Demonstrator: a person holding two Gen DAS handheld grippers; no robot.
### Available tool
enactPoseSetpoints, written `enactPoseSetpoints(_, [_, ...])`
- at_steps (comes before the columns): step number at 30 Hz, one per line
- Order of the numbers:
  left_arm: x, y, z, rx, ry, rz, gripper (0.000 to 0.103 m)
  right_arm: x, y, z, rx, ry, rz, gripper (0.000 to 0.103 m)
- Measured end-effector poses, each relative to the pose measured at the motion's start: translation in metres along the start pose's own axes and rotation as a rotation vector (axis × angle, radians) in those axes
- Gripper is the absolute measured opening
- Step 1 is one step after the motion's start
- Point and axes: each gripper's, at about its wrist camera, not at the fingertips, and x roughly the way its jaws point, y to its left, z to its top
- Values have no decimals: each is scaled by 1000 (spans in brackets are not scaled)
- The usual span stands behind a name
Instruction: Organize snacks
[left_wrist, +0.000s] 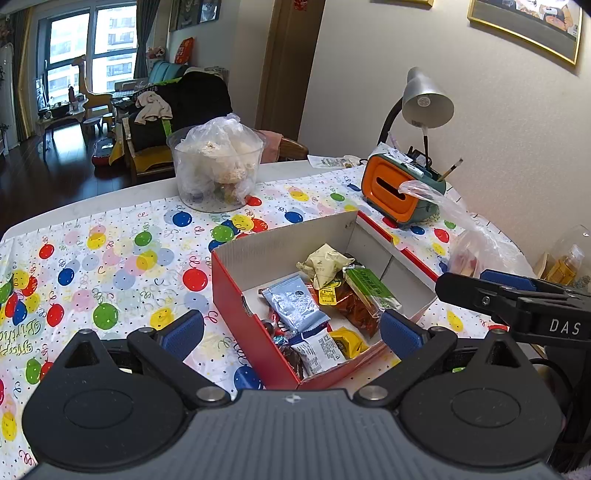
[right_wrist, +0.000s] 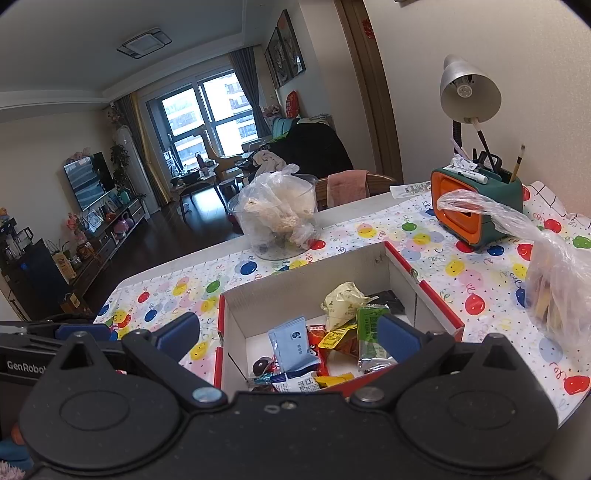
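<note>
A red cardboard box (left_wrist: 236, 295) with a white inside stands on the balloon tablecloth and holds several snack packets: a light blue pouch (left_wrist: 295, 302), a green bar (left_wrist: 371, 286), a cream wrapper (left_wrist: 325, 264) and a yellow packet (left_wrist: 347, 341). The box (right_wrist: 428, 291) also shows in the right wrist view, with the blue pouch (right_wrist: 293, 343) and green bar (right_wrist: 371, 332). My left gripper (left_wrist: 291, 332) is open and empty over the box's near end. My right gripper (right_wrist: 288, 334) is open and empty just before the box; it shows at the right of the left wrist view (left_wrist: 491, 291).
A clear tub (left_wrist: 218, 166) with bagged snacks stands behind the box. An orange and green desk organiser (left_wrist: 399, 188) and a grey lamp (left_wrist: 424, 99) stand at the back right by the wall. A clear plastic bag (right_wrist: 554, 288) of items lies right of the box.
</note>
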Motion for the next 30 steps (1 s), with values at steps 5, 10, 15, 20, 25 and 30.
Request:
enactPoseSetpoints(5, [0, 0, 0, -1, 2, 1, 102, -1, -3, 0, 5, 4, -3, 103])
enactPoseSetpoints(10, [1, 0, 0, -1, 5, -1, 102, 0, -4, 0, 4, 4, -3, 103])
enactPoseSetpoints(15, [5, 2, 1, -7, 15, -4, 102, 0, -6, 1, 9, 7, -8, 103])
enactPoseSetpoints(20, [6, 2, 1, -6, 16, -5, 102, 1, -6, 1, 9, 8, -8, 103])
enactPoseSetpoints(25, [8, 3, 1, -8, 20, -10, 102, 1, -6, 1, 9, 8, -7, 103])
enactPoseSetpoints(30, [11, 5, 2, -9, 20, -6, 102, 2, -6, 1, 10, 9, -7, 103])
